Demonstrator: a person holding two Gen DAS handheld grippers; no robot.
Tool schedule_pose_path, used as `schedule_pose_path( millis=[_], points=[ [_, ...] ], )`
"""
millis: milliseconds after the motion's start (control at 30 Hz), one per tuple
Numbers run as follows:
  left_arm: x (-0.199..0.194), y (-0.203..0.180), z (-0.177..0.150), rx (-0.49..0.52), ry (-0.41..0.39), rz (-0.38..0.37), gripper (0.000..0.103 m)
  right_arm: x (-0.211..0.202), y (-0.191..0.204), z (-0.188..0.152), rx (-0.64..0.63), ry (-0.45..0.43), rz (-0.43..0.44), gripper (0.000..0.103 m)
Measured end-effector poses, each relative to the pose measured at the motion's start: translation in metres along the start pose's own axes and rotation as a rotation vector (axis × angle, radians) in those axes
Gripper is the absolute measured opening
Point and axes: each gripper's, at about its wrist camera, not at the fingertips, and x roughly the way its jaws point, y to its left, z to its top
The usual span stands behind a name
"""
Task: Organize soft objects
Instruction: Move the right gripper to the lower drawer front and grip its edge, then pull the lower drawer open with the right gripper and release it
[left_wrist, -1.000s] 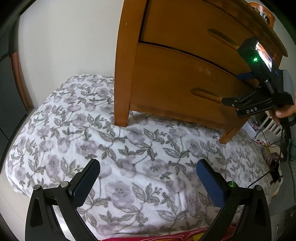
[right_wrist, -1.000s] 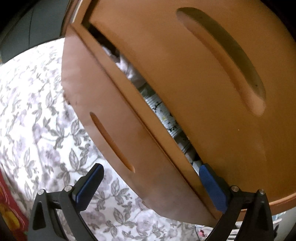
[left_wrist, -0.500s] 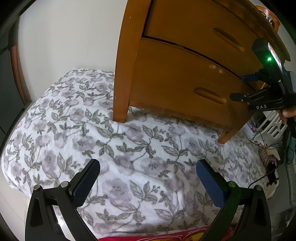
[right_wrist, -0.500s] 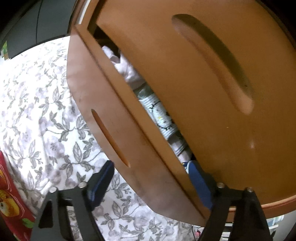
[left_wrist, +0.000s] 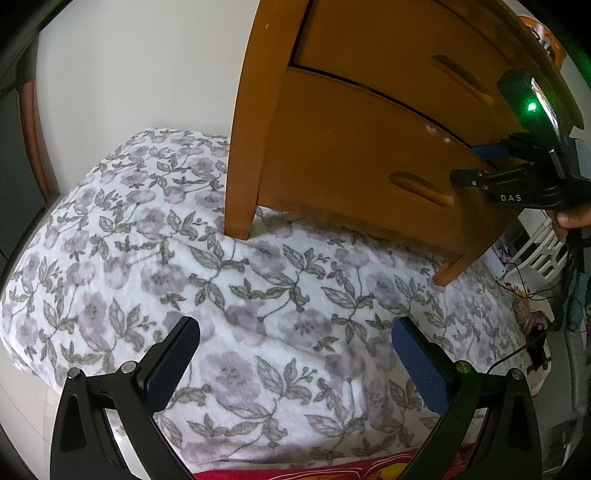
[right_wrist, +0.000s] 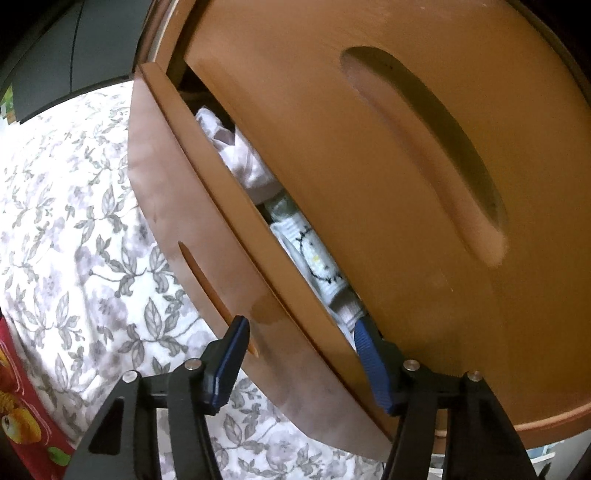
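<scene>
Two blue-padded jaws of the right gripper are clamped across the top edge of the lower wooden drawer front, one pad on its outer face beside the slim carved handle slot, the other inside the gap against the back of the panel. That pinch on the rim looks chosen because the recessed slot offers little for flat pads to hook, while the board's edge gives a firm hold for pulling. The drawer stands partly open, and inside the gap lie the soft things to be sorted: a pale pink crumpled cloth toward the far end and a white folded fabric with a dark dotted ring print nearer the inner pad, which sits just beside it. Above them the upper drawer front with its wide scooped handle overhangs, so access is narrow until the lower drawer comes further out. The left gripper holds its jaws wide with nothing between them, poised over the white fleece blanket with grey-purple flowers on which the orange-brown wooden bedside cabinet stands, probably waiting to take cloth.
</scene>
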Motion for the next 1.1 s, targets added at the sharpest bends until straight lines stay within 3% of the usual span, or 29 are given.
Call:
schedule_pose_path(
  millis=[400, 1100],
  points=[
    [-0.002, 0.000, 0.000, 0.002, -0.003, -0.004, 0.103, -0.005, -0.002, -0.001, 0.031, 0.003, 0.045, 0.063],
    [-0.037, -0.008, -0.013, 0.054, 0.003, 0.025, 0.103, -0.074, 0.048, -0.050, 0.059, -0.042, 0.114, 0.065]
  ],
)
